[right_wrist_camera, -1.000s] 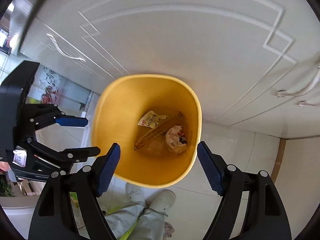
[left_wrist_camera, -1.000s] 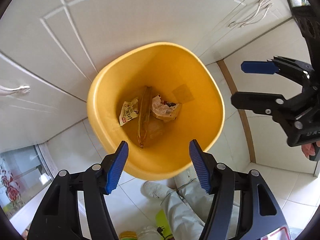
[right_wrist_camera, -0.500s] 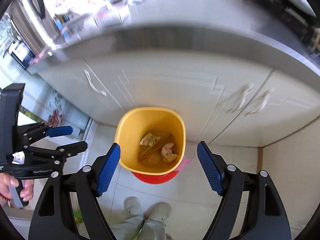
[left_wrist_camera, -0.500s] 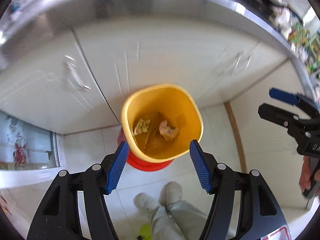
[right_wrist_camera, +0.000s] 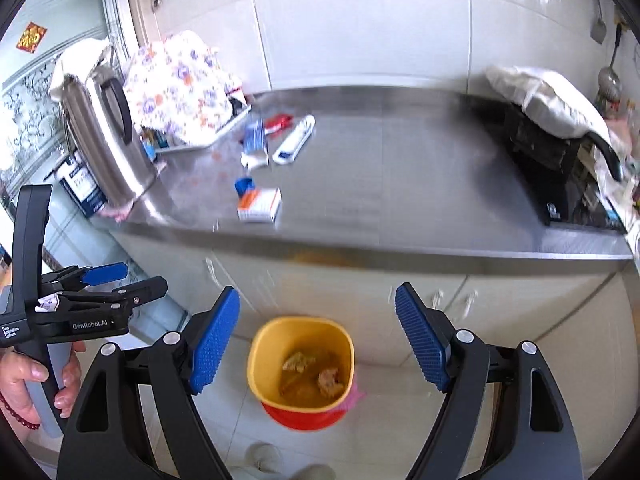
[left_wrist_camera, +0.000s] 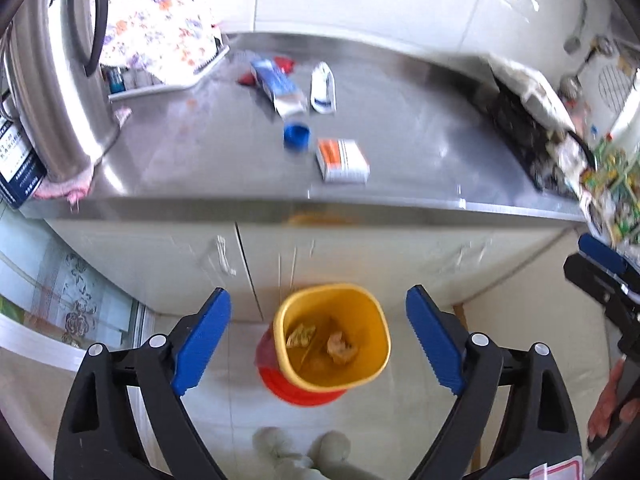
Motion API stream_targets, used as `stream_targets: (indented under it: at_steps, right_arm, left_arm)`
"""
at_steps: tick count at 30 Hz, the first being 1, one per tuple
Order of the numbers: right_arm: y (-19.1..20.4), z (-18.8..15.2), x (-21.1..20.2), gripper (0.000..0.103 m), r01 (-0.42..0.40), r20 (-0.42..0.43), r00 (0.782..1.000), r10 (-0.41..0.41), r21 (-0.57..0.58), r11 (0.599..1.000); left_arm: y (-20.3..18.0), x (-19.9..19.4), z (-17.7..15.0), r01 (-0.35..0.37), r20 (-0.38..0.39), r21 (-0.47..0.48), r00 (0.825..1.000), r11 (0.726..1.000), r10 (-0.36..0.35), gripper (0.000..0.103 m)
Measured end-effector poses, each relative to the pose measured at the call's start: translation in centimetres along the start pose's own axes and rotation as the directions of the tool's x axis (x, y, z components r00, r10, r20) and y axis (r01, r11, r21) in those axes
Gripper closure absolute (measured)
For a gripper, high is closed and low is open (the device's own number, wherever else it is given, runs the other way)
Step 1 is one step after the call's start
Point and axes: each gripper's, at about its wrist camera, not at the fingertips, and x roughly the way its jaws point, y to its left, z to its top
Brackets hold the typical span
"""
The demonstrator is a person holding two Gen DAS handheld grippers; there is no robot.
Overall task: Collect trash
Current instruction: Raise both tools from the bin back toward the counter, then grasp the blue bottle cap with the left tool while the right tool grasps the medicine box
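Observation:
A yellow bin (left_wrist_camera: pixel 332 336) (right_wrist_camera: pixel 301 362) stands on the floor against the cabinets, with wrappers inside. On the steel counter (left_wrist_camera: pixel 400 136) lie an orange-and-white box (left_wrist_camera: pixel 342 160) (right_wrist_camera: pixel 259 204), a blue cap (left_wrist_camera: pixel 296 136) (right_wrist_camera: pixel 243 185), a blue-and-white tube (left_wrist_camera: pixel 277 87) (right_wrist_camera: pixel 254 142), a white tube (left_wrist_camera: pixel 323 88) (right_wrist_camera: pixel 294 140) and a red wrapper (right_wrist_camera: pixel 278 121). My left gripper (left_wrist_camera: pixel 318 346) hangs high above the bin, its jaws opening with nothing between them. My right gripper (right_wrist_camera: pixel 317 346) is open and empty too.
A steel kettle (left_wrist_camera: pixel 52 76) (right_wrist_camera: pixel 108 136) stands at the counter's left end beside a flowered cloth (right_wrist_camera: pixel 180 84). A black stove (right_wrist_camera: pixel 560 160) under a white cloth sits at the right. The person's shoes (left_wrist_camera: pixel 300 448) are below on the tiled floor.
Both grippers have risen from just above the bin to counter height, so the counter and its items came into view. The left jaws have spread wider.

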Motion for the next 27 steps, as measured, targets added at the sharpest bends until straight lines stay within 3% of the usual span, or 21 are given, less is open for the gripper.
stream_targets:
  at_steps: [7, 14, 22, 27]
  right_arm:
    - [1.9, 2.9, 3.7, 0.022, -0.027, 0.023, 0.999, 0.028, -0.016, 1.0]
    - [5.0, 5.0, 9.3, 0.022, -0.04, 0.002, 0.999, 0.04, -0.028, 0.999]
    - [7.9, 5.3, 18.5, 0.022, 0.001, -0.051, 0.999, -0.004, -0.051, 0.999]
    - [8.4, 5.3, 21.6, 0.022, 0.049, -0.059, 0.997, -0.053, -0.068, 0.997]
  left_arm:
    - [1.5, 0.5, 4.0, -0.028, 0.061, 0.008, 0.998, 1.0, 0.028, 0.014]
    - [6.1, 2.0, 8.4, -0.045, 0.081, 0.012, 0.996, 0.999, 0.043, 0.014]
    - [9.7, 6.1, 11.2, -0.045, 0.034, 0.033, 0.998, 0.998, 0.044, 0.014]
    - [10.3, 8.2, 12.0, -0.033, -0.002, 0.048, 0.999, 0.998, 0.033, 0.014]
